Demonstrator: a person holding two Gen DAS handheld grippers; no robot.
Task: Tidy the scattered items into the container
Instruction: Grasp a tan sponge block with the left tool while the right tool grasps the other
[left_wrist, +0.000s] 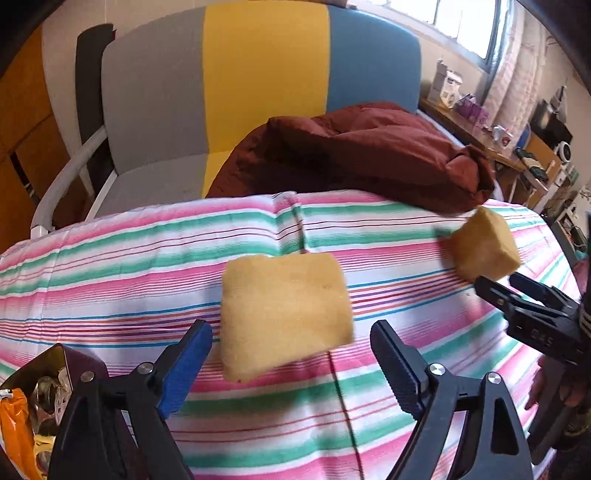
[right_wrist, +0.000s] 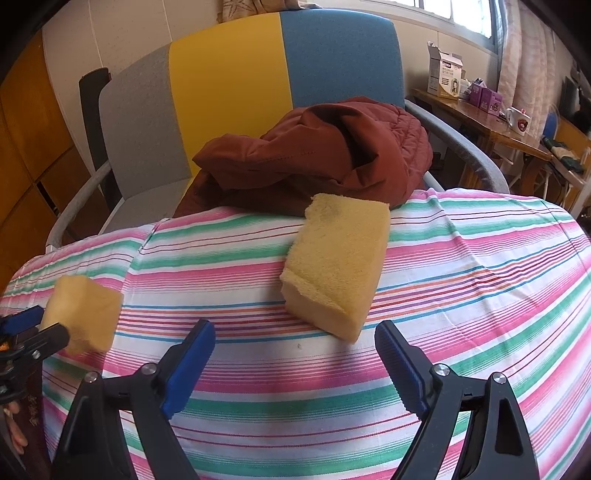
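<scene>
While both tongs gape wide, left tongs (left_wrist: 291, 349) and right tongs (right_wrist: 295, 349) each face a yellow sponge (left_wrist: 284, 314) (right_wrist: 334, 266). Both sponges lie on the striped cloth (left_wrist: 110, 280). Container (left_wrist: 55, 373) sits left.

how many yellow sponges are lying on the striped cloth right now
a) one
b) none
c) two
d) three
c: one sponge lies just ahead of the open left gripper, and a second sponge lies ahead of the open right gripper, both on the striped cloth.

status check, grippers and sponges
Left gripper open, sponge ahead. Right gripper open, second sponge ahead. Tin at left. Nothing blocking.
</scene>
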